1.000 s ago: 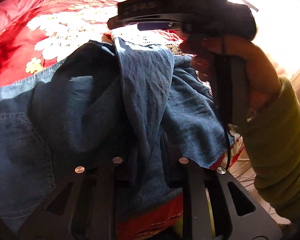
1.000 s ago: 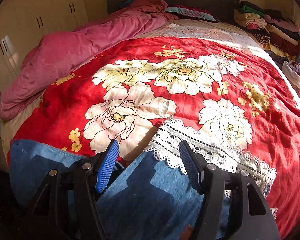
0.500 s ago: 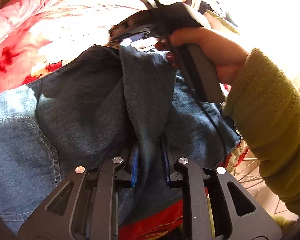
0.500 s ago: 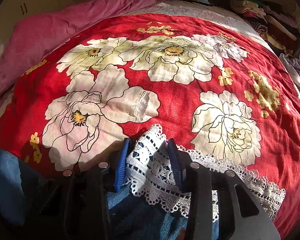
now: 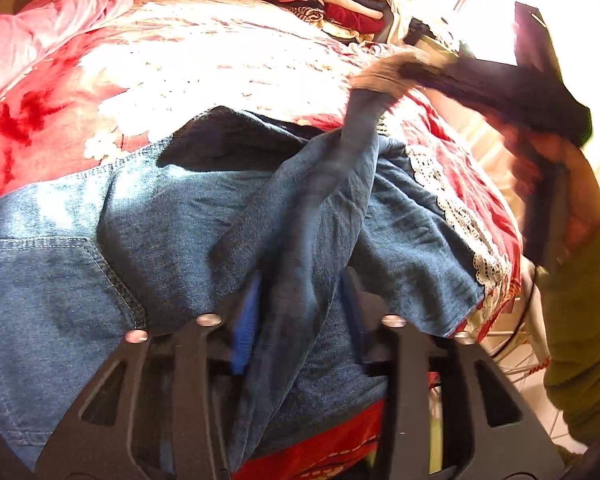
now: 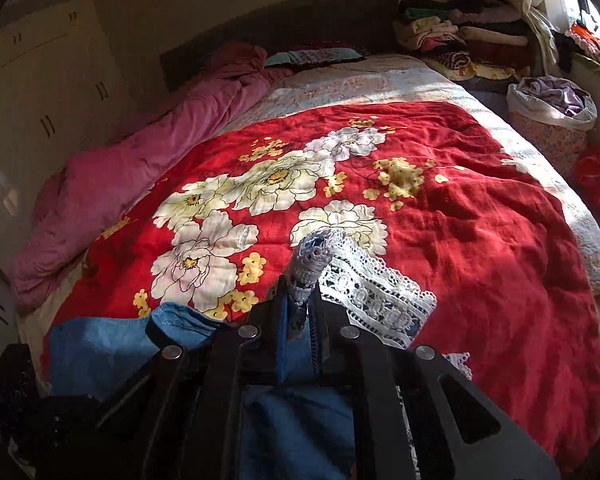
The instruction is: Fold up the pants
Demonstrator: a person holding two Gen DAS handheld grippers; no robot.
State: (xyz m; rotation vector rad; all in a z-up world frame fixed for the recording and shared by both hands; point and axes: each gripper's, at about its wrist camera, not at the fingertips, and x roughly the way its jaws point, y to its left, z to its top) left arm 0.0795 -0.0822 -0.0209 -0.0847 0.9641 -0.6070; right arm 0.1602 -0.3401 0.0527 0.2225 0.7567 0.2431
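Sunlit bedroom; red floral bedspread (image 6: 480, 216) as work surface. One pair of blue denim pants with white lace hems (image 5: 188, 216) lay crumpled at its near edge, one leg lifted. Right gripper (image 6: 300, 308), jaws just closed, pinched the lace hem (image 6: 314, 258). Left gripper (image 5: 296, 320), jaws just opening, stood part open with a fold between the pads, grip loosened. Denim judged soft, moderately heavy, non-slippery; lace delicate, so hems and waistband are the better holds. Two grippers.

Red floral blanket (image 6: 480, 220), pink duvet (image 6: 140, 160), clothes pile (image 6: 460, 40)
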